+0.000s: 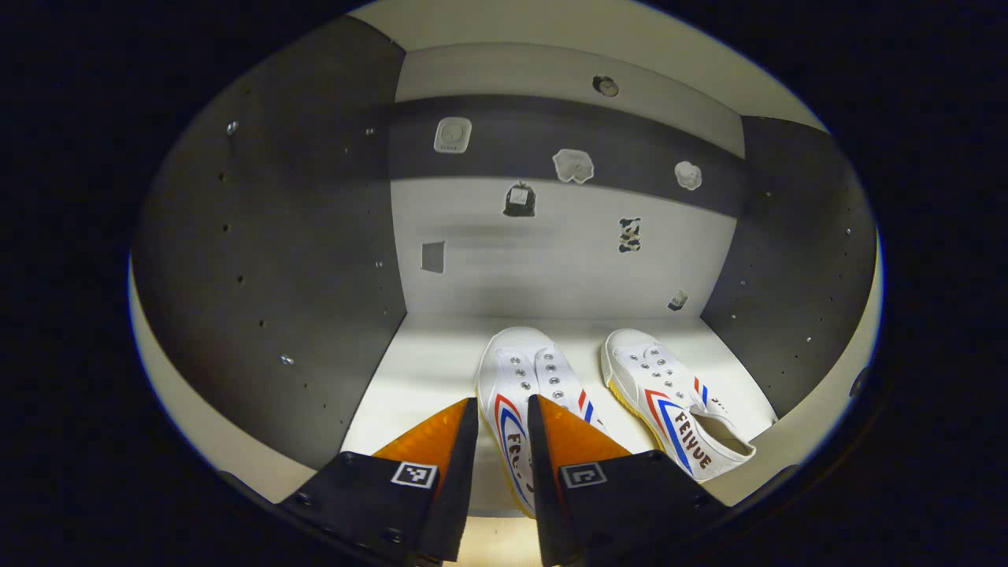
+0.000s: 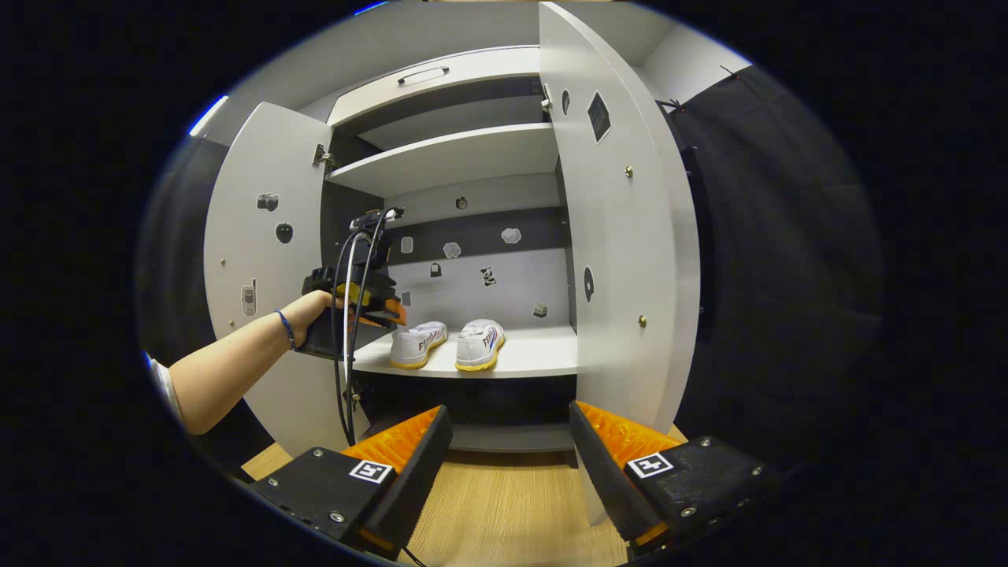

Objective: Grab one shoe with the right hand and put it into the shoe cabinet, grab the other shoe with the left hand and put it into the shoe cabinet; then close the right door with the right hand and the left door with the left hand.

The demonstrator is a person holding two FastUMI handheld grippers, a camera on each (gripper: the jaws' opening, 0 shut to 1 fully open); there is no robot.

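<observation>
Two white canvas shoes with red and blue stripes stand side by side, toes inward, on the shoe cabinet's lower shelf [image 1: 421, 370]. The left shoe [image 1: 521, 370] runs under my left gripper [image 1: 502, 400], whose fingers stand a narrow gap apart above its heel end; its striped side shows through the gap. The right shoe [image 1: 665, 386] lies free. In the right gripper view the left gripper [image 2: 370, 303], held by a hand [image 2: 309, 303], hovers at the shelf's left front, just above the left shoe [image 2: 417, 342] and beside the right shoe [image 2: 482, 342]. My right gripper [image 2: 509, 409] is open, back from the cabinet, over the wooden floor.
Both cabinet doors stand open: the left door [image 2: 260, 260] behind the person's forearm, the right door [image 2: 626, 236] swung out toward my right gripper. An upper shelf [image 2: 449, 161] and a drawer [image 2: 429, 79] sit above. Small stickers dot the back wall [image 1: 551, 260].
</observation>
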